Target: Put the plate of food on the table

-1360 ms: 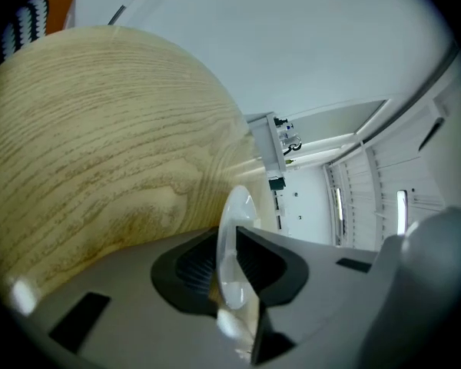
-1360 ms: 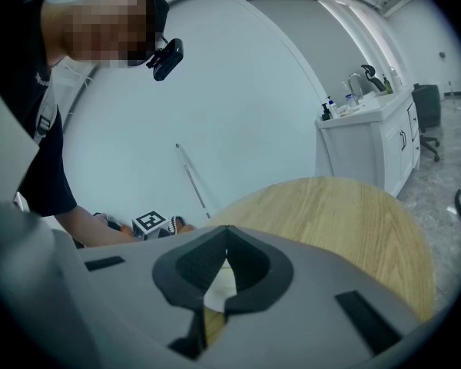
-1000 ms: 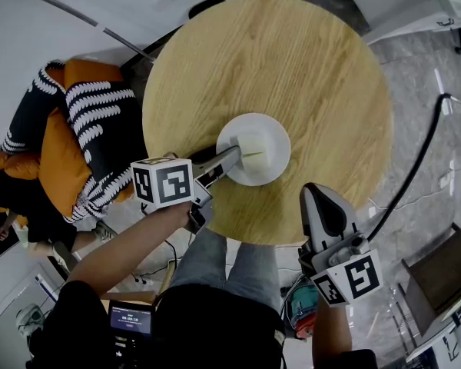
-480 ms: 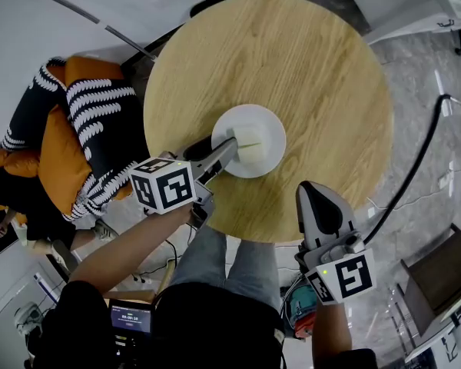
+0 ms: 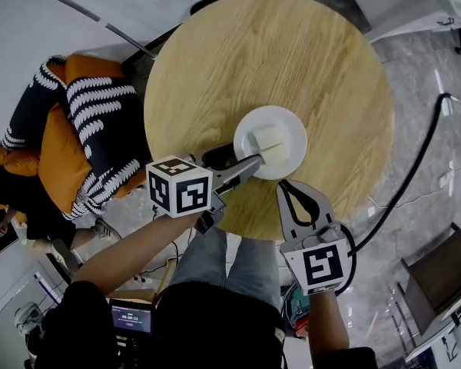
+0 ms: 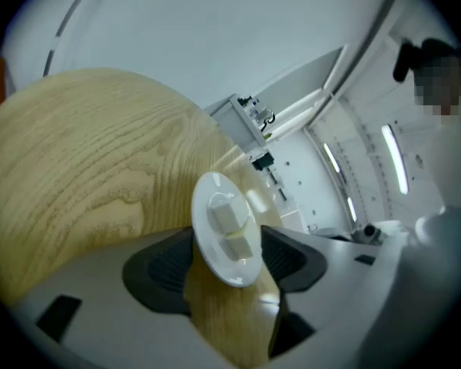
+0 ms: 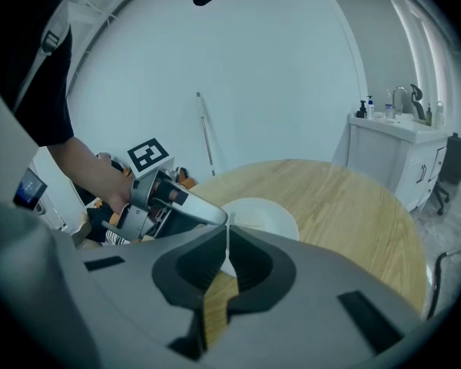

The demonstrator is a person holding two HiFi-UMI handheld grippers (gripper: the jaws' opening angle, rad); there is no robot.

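Left tongs (image 5: 253,161) just opening around plate (image 5: 290,127), right tongs (image 5: 284,187) closed, round wooden table (image 5: 292,52), grey floor (image 5: 426,60).

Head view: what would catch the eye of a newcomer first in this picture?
The big round wooden table fills the middle, with a white plate of pale food near its close edge. The left gripper is at the plate's rim; its jaws have just been opening, with the rim between them. Orange and striped cushions lie at the left.
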